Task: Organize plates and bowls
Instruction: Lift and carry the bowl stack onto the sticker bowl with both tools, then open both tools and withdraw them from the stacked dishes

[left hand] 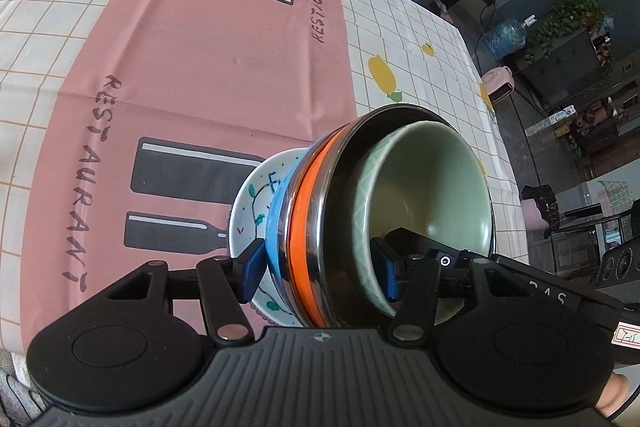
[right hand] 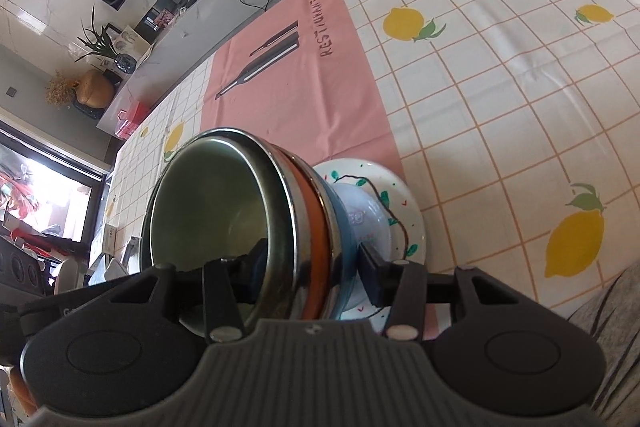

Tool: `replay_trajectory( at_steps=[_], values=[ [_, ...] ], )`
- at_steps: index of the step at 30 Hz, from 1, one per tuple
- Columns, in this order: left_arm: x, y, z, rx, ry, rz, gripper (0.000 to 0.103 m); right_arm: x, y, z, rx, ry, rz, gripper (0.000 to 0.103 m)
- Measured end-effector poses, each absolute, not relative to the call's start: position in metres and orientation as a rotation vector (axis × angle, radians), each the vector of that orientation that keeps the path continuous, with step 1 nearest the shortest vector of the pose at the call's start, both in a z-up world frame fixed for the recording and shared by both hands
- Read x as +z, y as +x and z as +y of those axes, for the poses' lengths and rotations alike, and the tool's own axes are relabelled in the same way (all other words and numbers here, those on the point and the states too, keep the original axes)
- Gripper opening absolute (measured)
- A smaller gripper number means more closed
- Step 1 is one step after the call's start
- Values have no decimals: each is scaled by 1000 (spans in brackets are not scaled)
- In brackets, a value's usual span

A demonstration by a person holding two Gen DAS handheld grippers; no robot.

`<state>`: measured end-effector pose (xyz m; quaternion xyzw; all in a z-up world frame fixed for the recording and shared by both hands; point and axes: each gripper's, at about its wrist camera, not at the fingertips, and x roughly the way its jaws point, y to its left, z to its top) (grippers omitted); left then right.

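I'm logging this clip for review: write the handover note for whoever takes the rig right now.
Left gripper: shut on the near rim of the bowl stack.
Right gripper: shut on the same stack's rim from the other side.
Things: green ceramic bowl nested in the steel bowl with the orange band, over a blue bowl, with a painted plate beneath; all over the pink placemat.
Done: bowls nested, plate under them.
Left: whether the stack rests on the mat is unclear; set it down, release both.
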<state>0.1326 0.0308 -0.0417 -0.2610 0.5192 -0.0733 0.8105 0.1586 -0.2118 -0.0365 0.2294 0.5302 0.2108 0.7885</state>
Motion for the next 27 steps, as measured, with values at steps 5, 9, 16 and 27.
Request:
replay_trajectory(
  at_steps=[5,9,16,27],
  values=[
    [-57,139,29,-184,-604,1144,64,-40,164,-218,424,491,1147,47],
    [-62,140,28,-201,-612,1152,64,-47,166,-219,400,468,1163,47],
    [-63,130,38,-210,-640,1096,78,-51,168,-223,424,511,1167,55],
    [-34,97,37,-105,-505,953,94,-30,154,-226,464,498,1049,95]
  ],
)
